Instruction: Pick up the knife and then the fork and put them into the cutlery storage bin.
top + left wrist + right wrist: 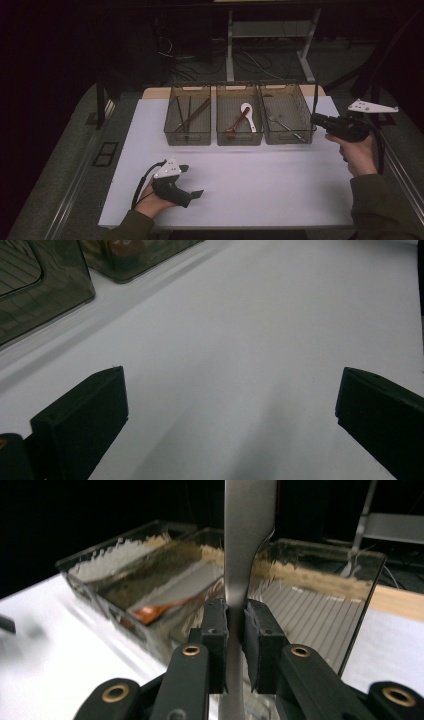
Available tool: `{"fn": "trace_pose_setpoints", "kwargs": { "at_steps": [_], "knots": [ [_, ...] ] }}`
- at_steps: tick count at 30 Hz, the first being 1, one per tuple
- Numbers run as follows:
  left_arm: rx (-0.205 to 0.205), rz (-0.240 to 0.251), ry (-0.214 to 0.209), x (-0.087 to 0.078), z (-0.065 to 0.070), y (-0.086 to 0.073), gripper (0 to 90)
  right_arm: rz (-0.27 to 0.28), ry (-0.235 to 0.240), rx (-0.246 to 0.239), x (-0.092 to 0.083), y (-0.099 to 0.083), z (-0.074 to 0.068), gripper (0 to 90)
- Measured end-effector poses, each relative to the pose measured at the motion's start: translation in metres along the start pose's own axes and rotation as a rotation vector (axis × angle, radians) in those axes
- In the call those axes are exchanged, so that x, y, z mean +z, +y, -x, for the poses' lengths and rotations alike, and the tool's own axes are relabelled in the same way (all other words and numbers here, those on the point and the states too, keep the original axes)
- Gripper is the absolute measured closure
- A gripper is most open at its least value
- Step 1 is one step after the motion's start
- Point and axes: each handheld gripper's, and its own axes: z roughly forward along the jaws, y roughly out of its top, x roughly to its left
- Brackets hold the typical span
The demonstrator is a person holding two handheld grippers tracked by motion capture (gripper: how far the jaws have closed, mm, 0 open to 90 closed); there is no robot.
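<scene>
A: Your right claw [235, 625] is clamped on a metal utensil [248, 540]. Its flat handle stands upright between the pads and rises past the top of the right claw's view, so I cannot tell whether it is a knife or something else.

B: Where is it against the bins?

A: In the high view your right claw [317, 119] is off the right end of the row, just beside the right bin [286, 114], with the utensil [315, 100] as a thin vertical line by the bin's corner. That bin lies to the claw's left and already holds a fork [281, 124].

B: So what decides the move?

A: The long axis, I'd judge. It is vertical now, and the bin runs front to back, so you would tip it level over the bin.

B: The other hand?

A: Your left claw [192, 186] rests near the front of the worktop [280, 185], jaws wide apart and holding nothing, well away from the bins. The right is nearer.
</scene>
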Motion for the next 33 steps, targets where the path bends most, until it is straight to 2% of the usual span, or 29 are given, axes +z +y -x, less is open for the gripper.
{"fn": "trace_pose_setpoints", "kwargs": {
  "at_steps": [9, 15, 19, 24, 33],
  "knots": [
    [0.001, -0.002, -0.001, 0.001, 0.001, 0.000, 0.0, 0.021, -0.019, 0.005, 0.012, 0.025, 0.007, 79.6],
    [0.001, -0.002, -0.003, 0.001, 0.001, 0.000, 0.0, 0.000, -0.048, 0.001, 0.027, 0.036, 0.015, 79.6],
    [0.000, -0.002, -0.004, 0.001, 0.001, 0.000, 0.0, -0.008, -0.067, 0.017, 0.036, 0.039, 0.022, 79.6],
    [-0.001, -0.001, -0.005, 0.001, 0.001, 0.000, 0.0, -0.065, -0.096, 0.030, 0.050, 0.034, 0.031, 79.6],
    [0.000, -0.002, -0.008, 0.001, 0.000, 0.000, 0.0, -0.205, -0.126, 0.039, 0.069, 0.024, 0.041, 79.6]
  ]
}}
